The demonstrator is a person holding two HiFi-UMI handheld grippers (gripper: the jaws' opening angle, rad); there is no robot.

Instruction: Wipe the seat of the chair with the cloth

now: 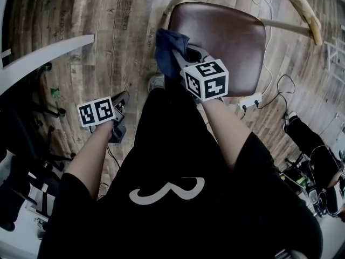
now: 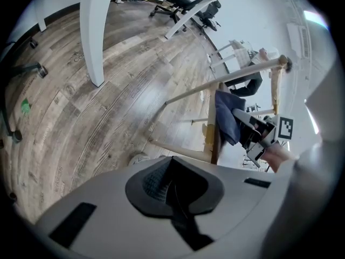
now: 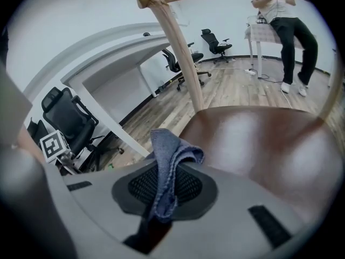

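Right fingers [image 3: 141,189]: the right gripper [image 1: 179,58] pinches a fold of the blue-grey woven cloth [image 3: 168,158] between its dark mesh pads.
Left fingers [image 2: 153,179]: the left gripper [image 1: 123,98] has them pressed together, with nothing between.
Cloth look: soft and crumpled, with a stitched hem; a bunched loop rises past the pads and a narrow tail hangs back through them.
Cloth place: at the near left edge of the glossy dark-brown chair seat [image 1: 232,36]; whether it touches the seat cannot be told.
Seat: rounded and smooth, with a pale sheen across it.
Chair frame: pale wooden rails [image 1: 299,7] curve round the back.
Left gripper place: low to the left, over the grey-brown plank floor [image 1: 108,20], well apart from the chair.
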